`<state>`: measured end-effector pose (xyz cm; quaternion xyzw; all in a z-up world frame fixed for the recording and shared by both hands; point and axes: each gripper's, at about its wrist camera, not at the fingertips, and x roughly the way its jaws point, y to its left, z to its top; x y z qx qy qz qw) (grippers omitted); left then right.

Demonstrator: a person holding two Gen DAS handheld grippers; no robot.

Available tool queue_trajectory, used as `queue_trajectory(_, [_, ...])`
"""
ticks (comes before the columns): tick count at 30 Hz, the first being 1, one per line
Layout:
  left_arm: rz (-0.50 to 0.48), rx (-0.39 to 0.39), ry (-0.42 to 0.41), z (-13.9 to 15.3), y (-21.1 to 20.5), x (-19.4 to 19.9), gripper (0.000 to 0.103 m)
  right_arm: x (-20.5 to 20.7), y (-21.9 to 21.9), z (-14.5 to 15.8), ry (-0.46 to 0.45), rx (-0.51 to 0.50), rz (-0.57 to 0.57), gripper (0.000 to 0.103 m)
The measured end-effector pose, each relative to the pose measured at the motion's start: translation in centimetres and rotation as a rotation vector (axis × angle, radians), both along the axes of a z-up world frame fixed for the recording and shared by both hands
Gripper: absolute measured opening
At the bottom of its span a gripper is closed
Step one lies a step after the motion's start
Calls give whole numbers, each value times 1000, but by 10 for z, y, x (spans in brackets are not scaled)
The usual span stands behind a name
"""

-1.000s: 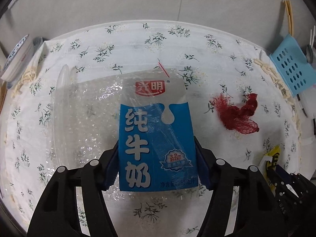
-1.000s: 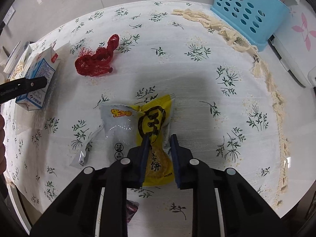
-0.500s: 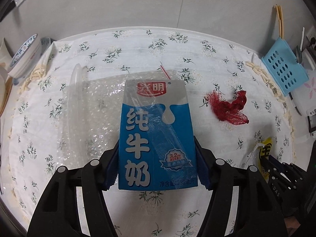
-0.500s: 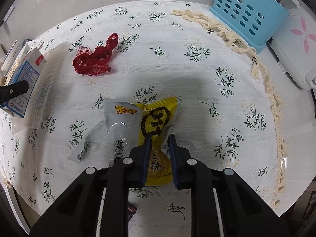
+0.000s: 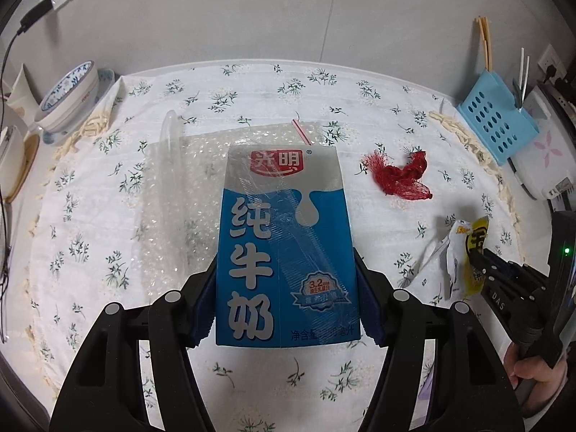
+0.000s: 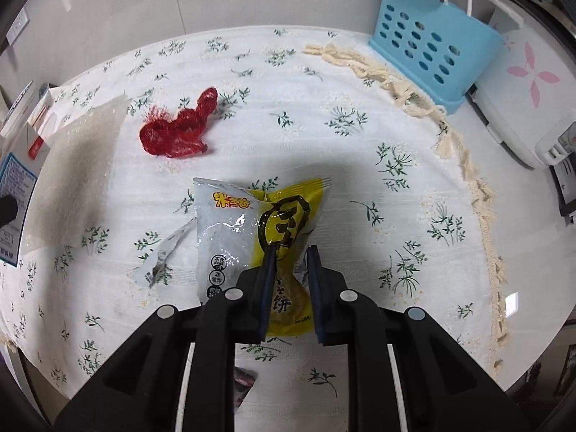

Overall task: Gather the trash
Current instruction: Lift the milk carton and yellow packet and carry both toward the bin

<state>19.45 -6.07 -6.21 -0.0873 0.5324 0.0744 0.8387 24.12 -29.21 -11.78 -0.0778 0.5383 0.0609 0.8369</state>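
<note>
Floral cloth; boxy milk carton, crinkly wrapper gripped.

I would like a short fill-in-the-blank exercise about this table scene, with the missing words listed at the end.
1. The left claw is shut on a blue and white ____ carton.
2. The right claw pinches a snack wrapper whose held part is ____ in colour.
3. The crumpled net on the tablecloth is ____.
4. The perforated basket at the table's edge is light ____.

Missing words: milk; yellow; red; blue
</note>
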Motion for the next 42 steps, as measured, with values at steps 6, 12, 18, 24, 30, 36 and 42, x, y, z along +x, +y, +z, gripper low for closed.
queue_trajectory(6, [7, -1, -12, 8, 2, -20, 63, -15, 2, 18, -33, 11, -3, 17])
queue_trajectory(12, [17, -8, -23, 14, 6, -38, 63, -36, 1, 33, -57, 27, -15, 16])
queue_trajectory(18, [20, -14, -33, 21, 6, -55, 63, -54, 1, 52, -85, 62, -14, 16])
queue_trajectory(24, [15, -12, -47, 27, 2, -75, 63, -73, 4, 72, -117, 93, 9, 16])
queue_trajectory(30, [27, -6, -60, 34, -3, -94, 63, -89, 5, 86, -132, 125, 48, 16])
queue_trajectory(36, [75, -5, -70, 40, -12, -111, 63, -99, 7, 95, -134, 142, 120, 16])
queue_trajectory(42, [140, 0, -83, 47, -18, -135, 63, -114, 9, 101, -132, 144, 212, 16])
